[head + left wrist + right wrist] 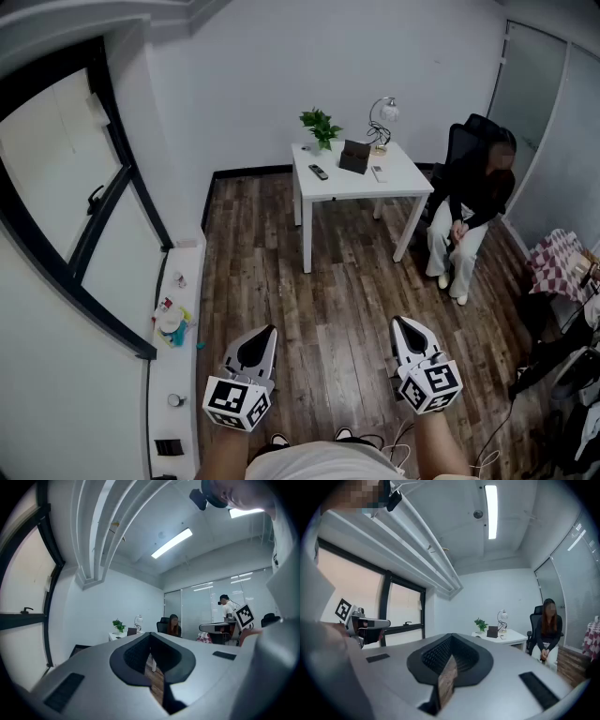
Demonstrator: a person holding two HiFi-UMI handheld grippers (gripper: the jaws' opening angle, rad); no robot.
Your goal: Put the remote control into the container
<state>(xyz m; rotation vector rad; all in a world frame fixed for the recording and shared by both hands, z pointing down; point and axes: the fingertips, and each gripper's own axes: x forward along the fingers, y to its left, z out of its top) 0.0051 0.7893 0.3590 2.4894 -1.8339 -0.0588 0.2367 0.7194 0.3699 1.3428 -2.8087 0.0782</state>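
The dark remote control (pixel 319 172) lies on the white table (pixel 403 178) across the room, left of the dark box-shaped container (pixel 354 156). That container (pixel 492 632) also shows far off in the right gripper view. My left gripper (pixel 270 332) and right gripper (pixel 397 323) hover low over the wooden floor, far short of the table and pointing toward it. The left gripper (pixel 150 639) has its jaws together with nothing between them. The right gripper (pixel 451 641) is likewise shut and empty.
A potted plant (pixel 321 126) and a lamp (pixel 382 116) stand at the table's back. A person sits in a black chair (pixel 466 202) right of the table. A window sill (pixel 174 323) with small items runs along the left wall. Bags and cables (pixel 562 361) crowd the right side.
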